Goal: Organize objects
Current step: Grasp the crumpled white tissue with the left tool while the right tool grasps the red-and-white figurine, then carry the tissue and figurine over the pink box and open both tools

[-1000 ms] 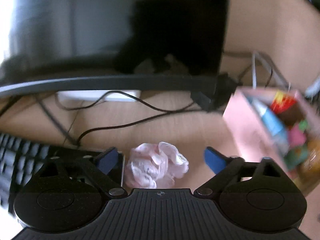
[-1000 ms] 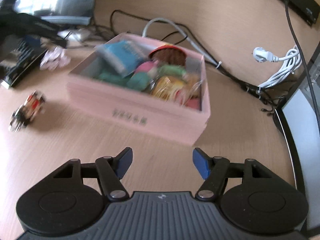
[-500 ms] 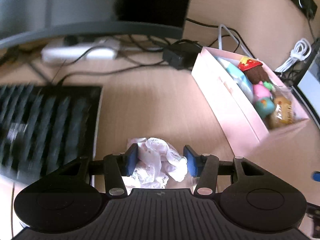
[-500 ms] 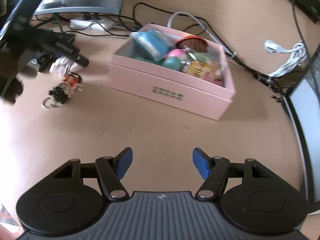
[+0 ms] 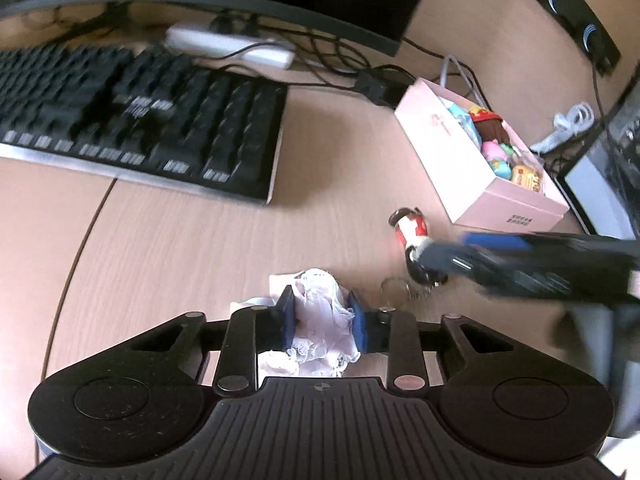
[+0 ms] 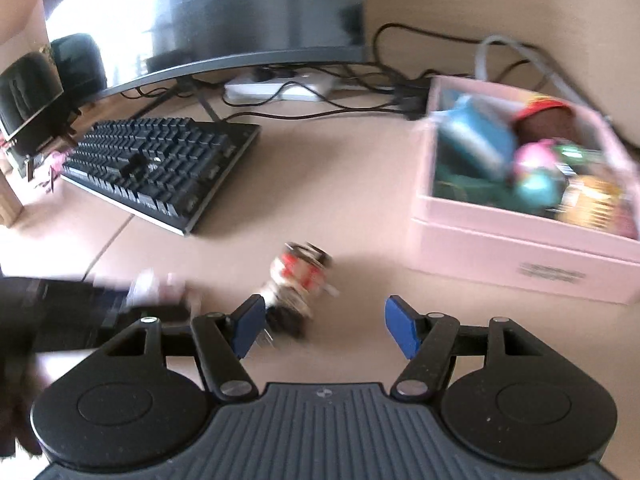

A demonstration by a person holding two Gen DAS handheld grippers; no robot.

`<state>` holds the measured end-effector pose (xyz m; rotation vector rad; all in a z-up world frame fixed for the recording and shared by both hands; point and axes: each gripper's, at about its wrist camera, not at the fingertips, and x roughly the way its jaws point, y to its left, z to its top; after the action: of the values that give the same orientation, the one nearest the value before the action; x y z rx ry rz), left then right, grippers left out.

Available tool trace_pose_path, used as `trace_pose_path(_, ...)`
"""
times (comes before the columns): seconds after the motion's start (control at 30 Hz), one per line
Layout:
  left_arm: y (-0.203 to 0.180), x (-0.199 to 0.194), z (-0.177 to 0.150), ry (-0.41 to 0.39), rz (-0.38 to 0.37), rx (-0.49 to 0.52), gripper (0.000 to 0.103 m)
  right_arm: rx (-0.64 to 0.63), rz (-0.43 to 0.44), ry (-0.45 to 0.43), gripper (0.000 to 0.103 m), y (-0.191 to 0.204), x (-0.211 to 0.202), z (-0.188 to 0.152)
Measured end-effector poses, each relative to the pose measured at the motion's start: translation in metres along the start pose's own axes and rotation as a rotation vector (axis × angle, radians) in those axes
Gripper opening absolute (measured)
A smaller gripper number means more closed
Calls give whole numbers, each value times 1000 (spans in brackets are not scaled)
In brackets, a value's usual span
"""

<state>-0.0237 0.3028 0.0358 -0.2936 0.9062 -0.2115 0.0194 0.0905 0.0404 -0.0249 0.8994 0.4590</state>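
A crumpled pink lace cloth [image 5: 320, 312] lies on the wooden desk, bunched between the blue pads of my left gripper [image 5: 322, 320], whose jaws are closing and press on it. A small red, white and black toy figure [image 5: 412, 232] with a key ring lies to its right. My right gripper [image 6: 324, 324] stands open just behind the figure [image 6: 298, 276], its left fingertip [image 6: 250, 326] beside the toy's dark end. In the left wrist view that gripper [image 5: 520, 264] is a blurred dark shape over the figure. The left gripper [image 6: 80, 312] and cloth [image 6: 156, 284] are blurred.
A pink box [image 5: 480, 176] with several colourful toys stands at the right, also the pink box [image 6: 520, 256]. A black keyboard [image 6: 160, 168] lies at the left under a monitor [image 6: 220, 12]. A white power strip [image 6: 280, 88] and cables run behind.
My left jaws have closed from wide apart onto the pink cloth, and the hand has swung away from the monitor. My right gripper has moved left from the box to the toy figure.
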Motion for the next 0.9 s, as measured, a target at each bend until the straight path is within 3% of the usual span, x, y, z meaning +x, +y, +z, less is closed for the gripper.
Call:
trace_pose_path(0.07, -1, -6, -7, 2, 11, -21, 28, -1, 19, 17, 60, 11, 19, 7)
trace_pose_path(0.13, -6, -11, -13, 7, 30, -6, 28, -55, 2, 25, 42, 25, 29, 11)
trace_pose_path(0.27, -14, -16, -21, -2, 63, 32, 28, -150, -6, 5, 42, 35, 16, 5)
trace_pose_path(0.33, -12, -16, -21, -1, 69, 16, 22, -164, -17, -5, 42, 30, 1, -1)
trace_pose_path(0.47, -16, -22, -21, 21, 71, 8, 18, -135, -44, -16, 42, 3, -37, -14)
trace_pose_path(0.63, -48, -33, -15, 73, 20, 134, 17, -64, -129, -44, 41, -42, -103, -25)
trace_pose_path(0.73, -76, -43, 10, 28, -54, 180, 16, -17, -184, -85, 41, -70, -142, -27)
trace_pose_path(0.9, -147, -55, 82, -157, -173, 264, 17, 52, -295, -192, 42, -112, -197, -30)
